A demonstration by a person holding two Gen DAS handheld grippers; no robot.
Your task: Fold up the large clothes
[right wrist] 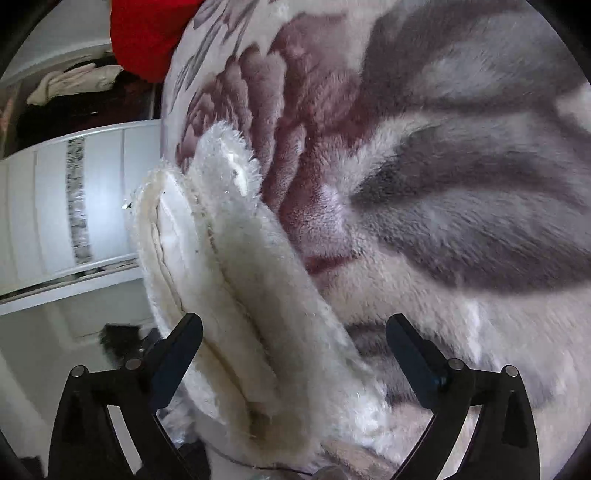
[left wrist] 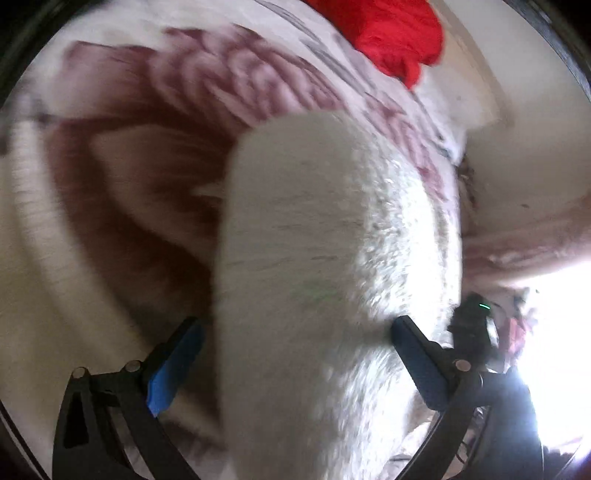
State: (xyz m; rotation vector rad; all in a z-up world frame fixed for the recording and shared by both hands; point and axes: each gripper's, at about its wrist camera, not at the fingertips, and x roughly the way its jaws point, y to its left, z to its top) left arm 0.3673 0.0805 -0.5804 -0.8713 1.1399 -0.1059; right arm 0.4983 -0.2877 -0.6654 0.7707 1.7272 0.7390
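Scene: I stand over a bed (right wrist: pixel 480 206) spread with a plush floral blanket, a claw in each hand, folding a white fleecy garment (right wrist: pixel 236 280).
Left claw (left wrist: pixel 295 354): spread wide, the garment's thick folded bulk lying between the blue pads (left wrist: pixel 173 369); through the blur I see no squeeze on it, so I call it released.
Right claw (right wrist: pixel 295 354): released, jaws at full spread, the garment's layered edge lying loose between them, pressed by neither.
Risk: with neither claw clamped, the stacked layers may slide apart or spring open; the deep pile is bulky and would cause that.
Risk: the edge lies close to the bed's side, so a nudge might tip it off.
Garment: cream-white, shaggy outside, smoother lining showing at the hem, several layers stacked, lying on the blanket.
Background: a red cloth (right wrist: pixel 147 33) at the bed's far end, well apart.
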